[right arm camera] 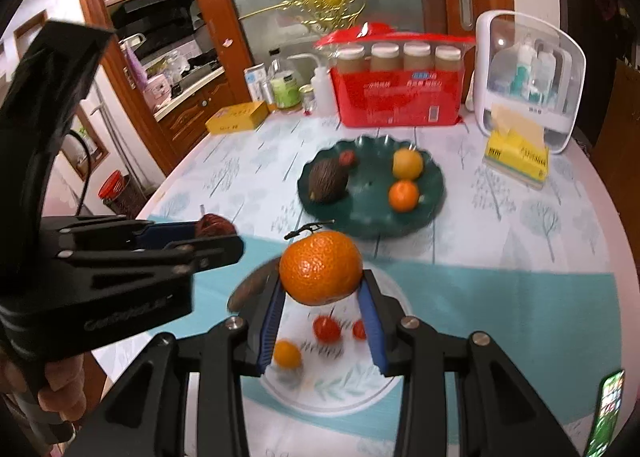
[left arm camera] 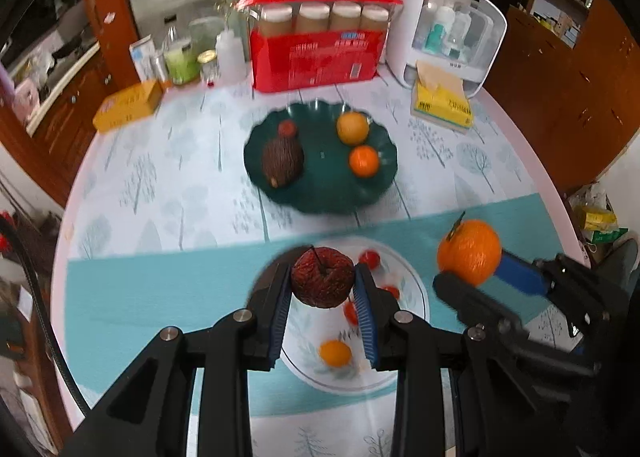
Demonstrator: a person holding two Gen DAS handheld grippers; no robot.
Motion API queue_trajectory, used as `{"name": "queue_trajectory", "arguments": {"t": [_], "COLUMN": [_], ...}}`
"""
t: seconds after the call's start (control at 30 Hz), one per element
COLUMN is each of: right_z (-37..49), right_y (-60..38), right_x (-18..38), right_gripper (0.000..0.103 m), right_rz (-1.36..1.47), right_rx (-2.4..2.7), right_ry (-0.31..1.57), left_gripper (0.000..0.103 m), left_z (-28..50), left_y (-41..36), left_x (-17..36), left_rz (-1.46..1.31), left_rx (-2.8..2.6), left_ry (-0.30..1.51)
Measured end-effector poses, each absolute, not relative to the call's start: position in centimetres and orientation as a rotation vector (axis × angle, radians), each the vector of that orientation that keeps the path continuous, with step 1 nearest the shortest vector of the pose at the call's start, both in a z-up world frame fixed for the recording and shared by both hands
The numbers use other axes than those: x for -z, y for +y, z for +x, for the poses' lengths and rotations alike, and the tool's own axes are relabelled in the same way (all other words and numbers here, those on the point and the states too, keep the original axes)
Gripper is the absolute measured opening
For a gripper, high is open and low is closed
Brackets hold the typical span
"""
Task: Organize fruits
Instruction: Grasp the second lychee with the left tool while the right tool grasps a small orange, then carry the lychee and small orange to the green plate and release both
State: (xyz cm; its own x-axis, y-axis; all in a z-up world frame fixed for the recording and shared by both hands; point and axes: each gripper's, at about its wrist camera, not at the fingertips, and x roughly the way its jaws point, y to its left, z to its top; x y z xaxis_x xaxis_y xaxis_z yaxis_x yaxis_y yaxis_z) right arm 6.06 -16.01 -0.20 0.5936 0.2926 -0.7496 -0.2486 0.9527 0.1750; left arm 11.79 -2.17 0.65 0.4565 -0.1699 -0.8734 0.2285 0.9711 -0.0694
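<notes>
Round table (left arm camera: 168,161) w/ tree-print cloth, wooden doors & a red box (left arm camera: 316,53) of jars at far edge. Green plate (left arm camera: 320,193) mid-table as landmark. Left gripper (left arm camera: 322,277) pinching a dark red wrinkled fruit (left arm camera: 322,277), pads pressed on both sides, stem up. Right gripper (right arm camera: 321,291) pinching an orange (right arm camera: 321,267), stem & leaf on top. Both fruits held clear above the white plate (left arm camera: 416,297), on near side of green plate; green plate straight ahead of both tools, beyond fingertips. Left tool lined up w/ green plate's left half, right tool w/ its right half. On green plate: brown scaly fruit (left arm camera: 282,162) & small red one (left arm camera: 287,128) at left, yellowish fruit (left arm camera: 352,128) & small orange (left arm camera: 364,161) at right; middle bare. On white plate: small orange-yellow fruit (left arm camera: 335,353) & a few cherry tomatoes (left arm camera: 369,259). Probably next: carry fwd, set down by matching kind.
</notes>
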Motion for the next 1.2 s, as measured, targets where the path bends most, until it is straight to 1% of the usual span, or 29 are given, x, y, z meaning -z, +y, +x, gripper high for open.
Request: {"name": "queue_trajectory", "arguments": {"t": [0.27, 0.43, 0.6, 0.87, 1.03, 1.2], "right_z": [14.2, 19.1, 23.5, 29.3, 31.3, 32.3], "right_y": [-16.3, -15.9, -15.6, -16.1, -16.2, -16.1], "right_x": [-4.7, -6.6, -4.4, 3.5, 8.1, 11.0], "right_gripper": [0.038, 0.038, 0.038, 0.038, 0.038, 0.038], "right_rz": [0.032, 0.01, 0.024, 0.055, 0.08, 0.088], "right_rx": [-0.268, -0.234, -0.202, -0.13, -0.117, -0.119], "right_ry": [0.838, 0.791, 0.83, 0.982, 1.051, 1.089], "left_gripper": [0.03, 0.03, 0.03, 0.03, 0.03, 0.03], "left_z": [19.2, 24.5, 29.8, 36.2, 38.8, 40.0], "left_y": [-2.4, -2.8, -3.3, -4.0, -4.1, -3.5], "left_x": [-6.2, -6.4, -2.5, 6.4, 11.2, 14.7], "left_rz": [0.185, 0.251, 0.261, 0.227, 0.183, 0.133], "left_rx": [0.232, 0.21, 0.234, 0.284, 0.315, 0.32], "left_ry": [0.973, 0.945, 1.012, 1.14, 1.211, 1.256]}}
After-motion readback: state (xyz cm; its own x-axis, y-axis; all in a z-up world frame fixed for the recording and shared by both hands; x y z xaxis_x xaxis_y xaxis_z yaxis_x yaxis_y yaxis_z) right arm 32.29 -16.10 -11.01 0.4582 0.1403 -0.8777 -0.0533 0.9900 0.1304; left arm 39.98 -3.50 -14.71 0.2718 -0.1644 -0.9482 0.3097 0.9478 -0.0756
